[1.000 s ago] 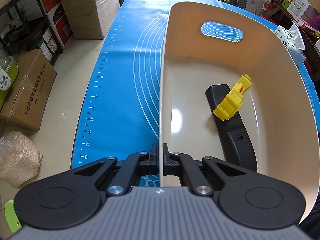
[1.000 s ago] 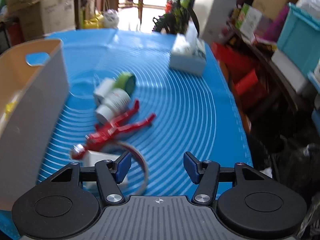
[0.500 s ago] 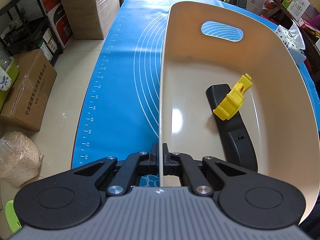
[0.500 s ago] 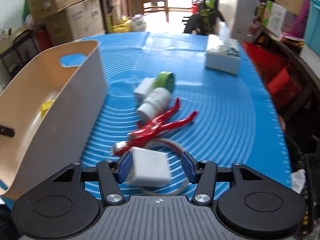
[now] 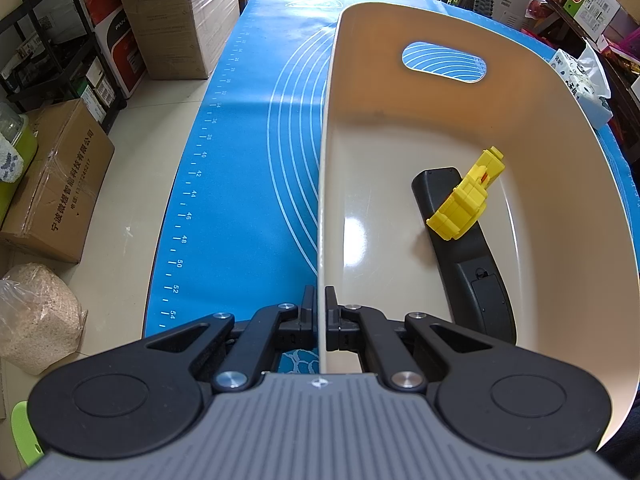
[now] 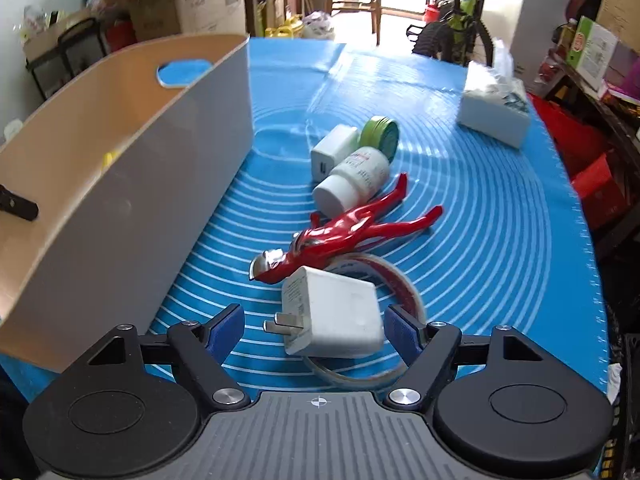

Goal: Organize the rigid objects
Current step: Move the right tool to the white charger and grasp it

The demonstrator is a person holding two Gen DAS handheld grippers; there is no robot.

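My left gripper (image 5: 320,322) is shut on the near rim of the beige bin (image 5: 568,184), which holds a black remote (image 5: 468,256) and a yellow toy piece (image 5: 466,200). My right gripper (image 6: 316,330) hangs over the blue mat (image 6: 500,216) with its jaws opening, a white plug charger (image 6: 334,312) lying between them, the pads apart from it. The charger rests on a tape ring (image 6: 404,284). Beyond lie a red figure (image 6: 348,228), a white pill bottle (image 6: 354,182), a small white adapter (image 6: 332,150) and a green tin (image 6: 380,134). The bin (image 6: 132,184) stands to the left.
A tissue pack (image 6: 494,110) sits at the mat's far right. Cardboard boxes (image 5: 56,184) and a sack (image 5: 36,316) stand on the floor left of the table. Shelves and crates crowd the right side, a bicycle (image 6: 456,36) the far end.
The right gripper swung left and down from the bare mat until the white charger came between its jaws, which then spread wider. The left gripper kept still on the bin rim.
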